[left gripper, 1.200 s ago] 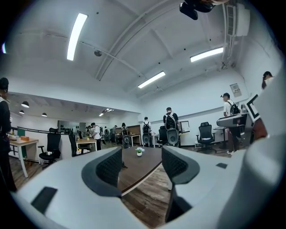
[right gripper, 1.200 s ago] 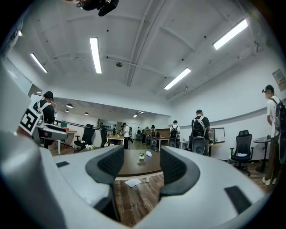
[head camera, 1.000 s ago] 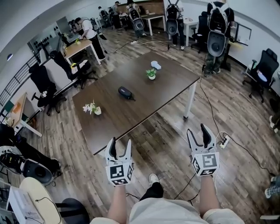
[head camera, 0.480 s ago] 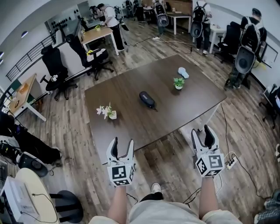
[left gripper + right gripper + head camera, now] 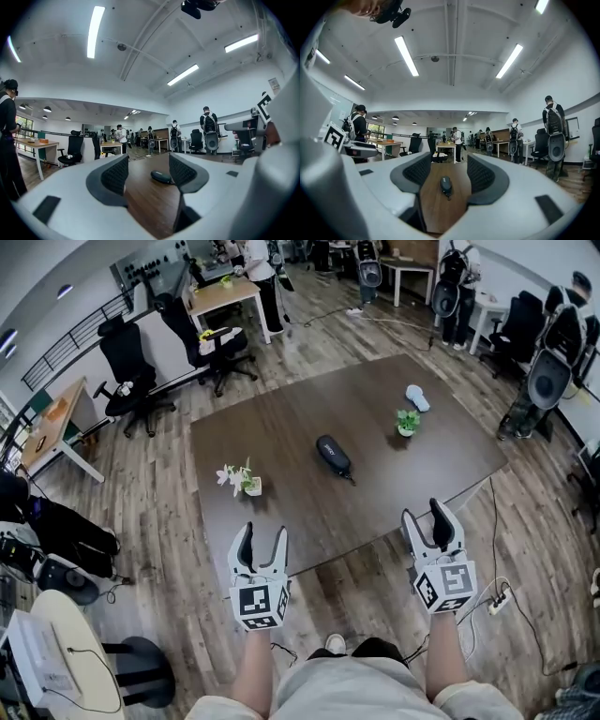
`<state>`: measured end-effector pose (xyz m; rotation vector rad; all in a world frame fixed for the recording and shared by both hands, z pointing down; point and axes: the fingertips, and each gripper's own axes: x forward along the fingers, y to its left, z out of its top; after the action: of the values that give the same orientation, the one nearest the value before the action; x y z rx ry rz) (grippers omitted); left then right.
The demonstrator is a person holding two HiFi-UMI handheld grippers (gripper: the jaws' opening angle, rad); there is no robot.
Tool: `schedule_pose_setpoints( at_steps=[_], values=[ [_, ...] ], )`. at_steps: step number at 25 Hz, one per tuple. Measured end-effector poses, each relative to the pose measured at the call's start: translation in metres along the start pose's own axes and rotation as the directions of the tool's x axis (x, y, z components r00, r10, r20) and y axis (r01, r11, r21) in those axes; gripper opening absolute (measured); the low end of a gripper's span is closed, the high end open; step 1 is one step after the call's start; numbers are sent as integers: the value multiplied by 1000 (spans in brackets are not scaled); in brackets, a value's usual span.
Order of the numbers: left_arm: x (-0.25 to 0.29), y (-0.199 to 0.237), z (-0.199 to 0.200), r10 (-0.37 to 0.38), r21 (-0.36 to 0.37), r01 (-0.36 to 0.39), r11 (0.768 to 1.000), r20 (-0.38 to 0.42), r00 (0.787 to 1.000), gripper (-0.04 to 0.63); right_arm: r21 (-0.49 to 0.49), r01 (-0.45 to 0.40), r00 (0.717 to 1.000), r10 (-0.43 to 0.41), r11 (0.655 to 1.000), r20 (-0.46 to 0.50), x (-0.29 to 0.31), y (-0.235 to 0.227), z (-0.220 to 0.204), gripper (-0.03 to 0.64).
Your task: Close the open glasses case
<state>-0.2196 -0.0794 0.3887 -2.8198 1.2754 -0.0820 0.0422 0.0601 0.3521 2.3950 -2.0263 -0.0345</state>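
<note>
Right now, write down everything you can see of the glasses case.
The case is a dark, oblong shell with rounded ends and a small pale mark on top. It lies flat near the middle of the brown table, slanting toward the near right. A thin tab or cord trails from its near end. Only the table touches it. Whether it is open cannot be told from here.

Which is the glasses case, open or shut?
Apparently shut: the glasses case lies as one low dark oval, with no raised lid visible from any view.

No legible text, labels or numbers.
</note>
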Motion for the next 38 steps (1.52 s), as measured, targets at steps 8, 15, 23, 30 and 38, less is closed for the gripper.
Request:
schedule_pose_setpoints(
  at_steps=[8, 15, 23, 30, 38],
  values=[
    [41, 4, -9, 67, -7, -67, 998, -18, 998, 265, 12, -80, 996, 80, 997, -26, 55, -27, -21, 232],
    [111, 1, -2, 158, -18, -159, 987, -30, 987, 265, 34, -168, 986, 168, 985, -16, 145, -81, -20, 232],
    [186, -11, 29, 249, -53, -249, 967, -10, 968, 265, 72, -224, 975, 224, 972, 10, 222, -149, -9, 227],
    [222, -18, 39, 314, -11, -314, 949, -11, 949, 265, 44, -290, 957, 289, 956, 19, 271, -172, -7, 227],
    [232, -24, 43, 403, -6, -403, 915, -9, 915, 265, 62, -368, 930, 366, 928, 36, 307, -186, -12, 225]
  ],
)
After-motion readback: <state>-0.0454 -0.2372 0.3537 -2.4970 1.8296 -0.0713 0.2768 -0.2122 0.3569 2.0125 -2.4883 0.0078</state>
